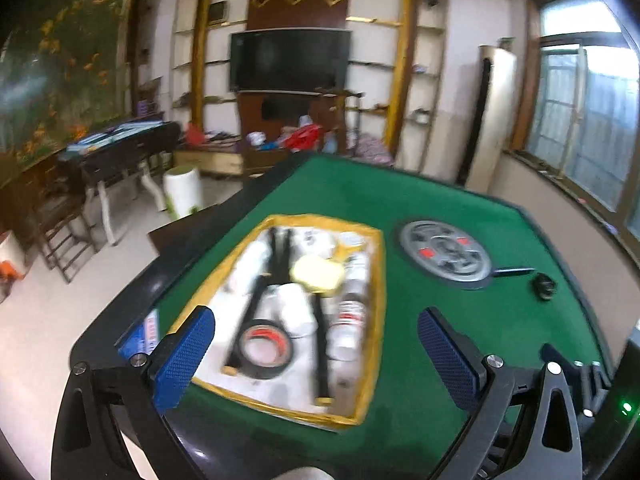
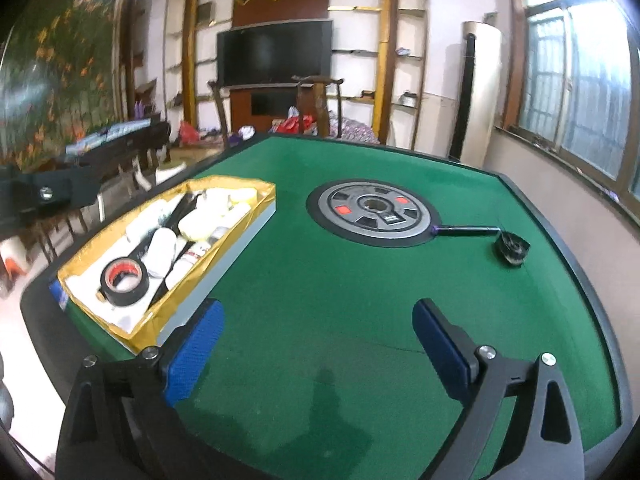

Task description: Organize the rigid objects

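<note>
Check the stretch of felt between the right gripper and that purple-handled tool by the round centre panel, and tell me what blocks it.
Nothing visible does. The right gripper is open and empty over bare green felt. The purple-handled tool lies ahead to its right, its handle tip at the round panel. The yellow-rimmed box sits off left.

The left gripper (image 1: 316,344) points forward and downward, its jaws spread wide with nothing between them; the blue textured pads (image 1: 184,360) face each other across a broad gap, and the black finger arms fan out from the bottom of the view. The right gripper (image 2: 318,344) has the same downward tilt, jaws likewise wide apart and empty, with its blue pads (image 2: 196,352) standing clear of each other. No hand or sleeve shows in either view.
</note>
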`<state>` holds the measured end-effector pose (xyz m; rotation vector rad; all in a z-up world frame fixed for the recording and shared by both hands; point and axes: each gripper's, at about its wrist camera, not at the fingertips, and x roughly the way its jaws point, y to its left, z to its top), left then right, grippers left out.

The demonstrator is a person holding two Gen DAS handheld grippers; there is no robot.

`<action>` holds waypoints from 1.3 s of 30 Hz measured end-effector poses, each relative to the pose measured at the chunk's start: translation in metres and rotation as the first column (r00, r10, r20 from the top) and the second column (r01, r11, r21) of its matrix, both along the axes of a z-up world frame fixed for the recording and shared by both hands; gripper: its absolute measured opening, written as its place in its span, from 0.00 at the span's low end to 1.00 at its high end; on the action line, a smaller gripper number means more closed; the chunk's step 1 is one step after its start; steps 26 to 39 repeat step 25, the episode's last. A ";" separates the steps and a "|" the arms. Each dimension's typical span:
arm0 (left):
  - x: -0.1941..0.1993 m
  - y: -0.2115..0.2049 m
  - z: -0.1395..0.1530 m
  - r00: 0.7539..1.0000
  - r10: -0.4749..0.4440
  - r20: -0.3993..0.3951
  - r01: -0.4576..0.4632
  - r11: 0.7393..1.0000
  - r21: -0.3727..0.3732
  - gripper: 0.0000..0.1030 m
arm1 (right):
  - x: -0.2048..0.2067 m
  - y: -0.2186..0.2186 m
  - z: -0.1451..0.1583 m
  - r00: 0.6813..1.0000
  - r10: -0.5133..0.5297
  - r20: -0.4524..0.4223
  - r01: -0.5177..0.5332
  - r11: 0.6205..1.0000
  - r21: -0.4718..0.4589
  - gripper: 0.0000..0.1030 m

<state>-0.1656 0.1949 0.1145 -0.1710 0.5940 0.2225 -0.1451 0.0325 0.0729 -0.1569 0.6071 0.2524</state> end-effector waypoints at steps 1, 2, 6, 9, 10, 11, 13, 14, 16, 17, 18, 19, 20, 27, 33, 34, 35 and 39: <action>0.002 0.004 -0.004 1.000 0.030 -0.010 -0.030 0.999 0.015 0.99 | 0.002 0.005 -0.003 1.000 0.011 -0.008 -0.011 1.000 -0.018 0.92; 0.004 0.008 -0.009 0.999 0.050 -0.019 -0.050 0.998 0.026 0.99 | 0.003 0.011 -0.006 0.999 0.026 -0.020 -0.027 0.999 -0.036 0.92; 0.009 0.024 -0.021 0.995 0.092 -0.047 -0.091 0.995 0.029 0.99 | 0.005 0.040 -0.020 0.995 0.087 -0.048 -0.092 0.990 -0.108 0.92; 0.012 0.035 -0.028 0.992 0.113 -0.061 -0.112 0.993 0.021 0.99 | 0.005 0.058 -0.020 0.992 0.118 -0.034 -0.122 0.980 -0.156 0.92; 0.014 0.038 -0.030 0.991 0.119 -0.063 -0.118 0.993 0.019 0.99 | 0.005 0.062 -0.019 0.992 0.125 -0.027 -0.128 0.977 -0.169 0.92; 0.015 0.042 -0.031 0.990 0.129 -0.065 -0.128 0.992 0.018 0.99 | 0.004 0.066 -0.018 0.991 0.131 -0.020 -0.133 0.974 -0.183 0.92; 0.017 0.047 -0.034 0.988 0.136 -0.067 -0.135 0.991 0.016 0.99 | 0.005 0.073 -0.014 0.990 0.142 -0.007 -0.141 0.968 -0.206 0.92; 0.018 0.049 -0.034 0.988 0.139 -0.069 -0.138 0.990 0.013 0.99 | 0.005 0.076 -0.013 0.989 0.146 -0.003 -0.143 0.966 -0.214 0.92; 0.019 0.051 -0.036 0.987 0.146 -0.073 -0.146 0.989 0.016 0.99 | 0.006 0.080 -0.011 0.989 0.151 -0.003 -0.147 0.964 -0.221 0.92; 0.019 0.052 -0.036 0.986 0.147 -0.073 -0.147 0.989 0.014 0.99 | 0.007 0.082 -0.011 0.988 0.152 -0.004 -0.149 0.964 -0.222 0.92; 0.018 0.053 -0.037 0.986 0.147 -0.074 -0.146 0.989 0.013 0.99 | 0.007 0.083 -0.011 0.988 0.153 -0.005 -0.150 0.964 -0.221 0.92; 0.019 0.053 -0.037 0.986 0.146 -0.075 -0.145 0.989 0.015 0.99 | 0.008 0.084 -0.011 0.988 0.153 -0.009 -0.152 0.963 -0.221 0.92; 0.018 0.053 -0.037 0.986 0.146 -0.075 -0.145 0.989 0.019 0.99 | 0.009 0.084 -0.011 0.988 0.154 -0.012 -0.153 0.963 -0.220 0.92; 0.019 0.051 -0.039 0.984 0.160 -0.079 -0.158 0.987 0.041 0.99 | 0.012 0.082 -0.012 0.989 0.145 -0.020 -0.146 0.967 -0.207 0.92; 0.019 0.051 -0.039 0.984 0.160 -0.079 -0.158 0.987 0.041 0.99 | 0.012 0.082 -0.012 0.989 0.145 -0.020 -0.146 0.967 -0.207 0.92; 0.019 0.051 -0.039 0.984 0.160 -0.079 -0.158 0.987 0.041 0.99 | 0.012 0.082 -0.012 0.989 0.145 -0.020 -0.146 0.967 -0.207 0.92; 0.019 0.051 -0.039 0.984 0.160 -0.079 -0.158 0.987 0.041 0.99 | 0.012 0.082 -0.012 0.989 0.145 -0.020 -0.146 0.967 -0.207 0.92; 0.019 0.051 -0.039 0.984 0.160 -0.079 -0.158 0.987 0.041 0.99 | 0.012 0.082 -0.012 0.989 0.145 -0.020 -0.146 0.967 -0.207 0.92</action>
